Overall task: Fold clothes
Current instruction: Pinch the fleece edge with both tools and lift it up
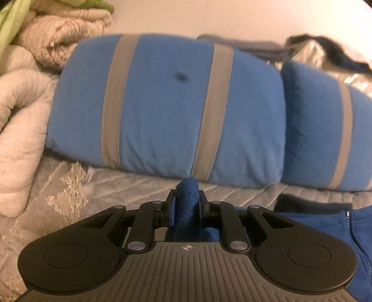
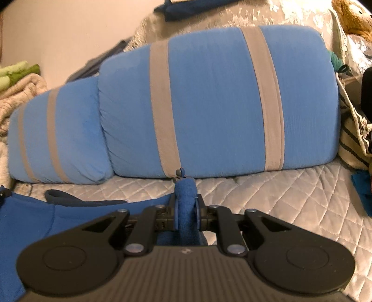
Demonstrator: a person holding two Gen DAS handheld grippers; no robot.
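Observation:
A blue fleece zip jacket [image 1: 325,232] lies on the quilted bed, its zipper showing at the lower right of the left wrist view. My left gripper [image 1: 187,204] is shut on a bunched fold of that fleece, which bulges up between the pads. In the right wrist view the same jacket [image 2: 34,223] spreads across the lower left, with a dark collar edge at its top. My right gripper [image 2: 187,206] is shut on another rolled fold of the blue fleece.
Two blue pillows with grey stripes [image 1: 167,104] [image 2: 218,100] stand just ahead on the silver quilted bedspread [image 2: 290,197]. Cream blankets [image 1: 25,130] pile at the left. A striped bag [image 2: 355,130] and a stuffed toy [image 2: 353,18] sit at the right.

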